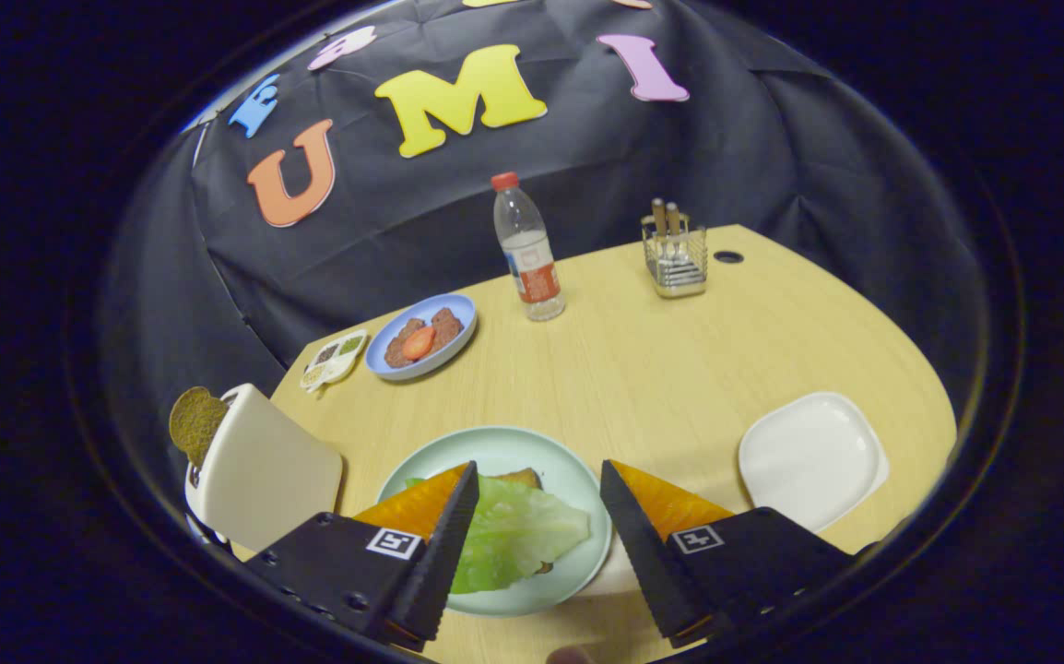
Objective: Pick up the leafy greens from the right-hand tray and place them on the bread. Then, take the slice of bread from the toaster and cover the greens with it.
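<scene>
Between my spread fingers I see the leafy greens point(518, 533) lying on the bread point(523, 479) in the pale green plate point(504, 450); my gripper point(538, 480) stands open above it, holding nothing. Left of the plate stands the toaster point(260, 470), a slice of bread point(195, 422) sticking up from its slot. Right of the fingers sits the white tray point(813, 458). Farther across the table point(652, 369) I make out a blue plate point(423, 337) of food, a water bottle point(527, 249) and a wire rack point(675, 258).

Dim booth, table point(679, 369) evenly lit, perhaps from overhead; fisheye bends the edges.
</scene>
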Tool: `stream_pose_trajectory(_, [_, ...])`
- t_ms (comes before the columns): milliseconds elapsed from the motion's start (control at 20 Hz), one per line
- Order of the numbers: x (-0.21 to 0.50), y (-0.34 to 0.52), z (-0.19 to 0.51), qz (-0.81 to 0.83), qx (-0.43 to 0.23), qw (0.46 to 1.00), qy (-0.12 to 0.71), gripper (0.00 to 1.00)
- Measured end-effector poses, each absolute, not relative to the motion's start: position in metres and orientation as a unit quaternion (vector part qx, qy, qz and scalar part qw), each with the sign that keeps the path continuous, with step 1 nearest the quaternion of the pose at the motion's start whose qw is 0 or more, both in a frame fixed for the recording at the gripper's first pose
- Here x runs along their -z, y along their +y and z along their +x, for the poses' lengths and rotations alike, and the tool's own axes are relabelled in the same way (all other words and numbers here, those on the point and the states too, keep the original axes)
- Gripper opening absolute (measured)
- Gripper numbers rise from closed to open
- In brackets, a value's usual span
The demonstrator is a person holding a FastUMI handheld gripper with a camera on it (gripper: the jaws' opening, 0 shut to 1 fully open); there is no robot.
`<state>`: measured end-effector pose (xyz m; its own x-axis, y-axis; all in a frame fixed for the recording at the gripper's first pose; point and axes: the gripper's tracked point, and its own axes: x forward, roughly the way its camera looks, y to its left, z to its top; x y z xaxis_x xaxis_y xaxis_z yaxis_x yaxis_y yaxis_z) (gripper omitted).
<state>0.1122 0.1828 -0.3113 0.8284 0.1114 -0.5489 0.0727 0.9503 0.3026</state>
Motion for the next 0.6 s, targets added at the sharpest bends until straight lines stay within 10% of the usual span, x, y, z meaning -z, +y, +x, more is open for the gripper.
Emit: stream_pose_trajectory(600, [0.134,0.299,0.068,0.038,-0.050,0.987,0.144,0.96])
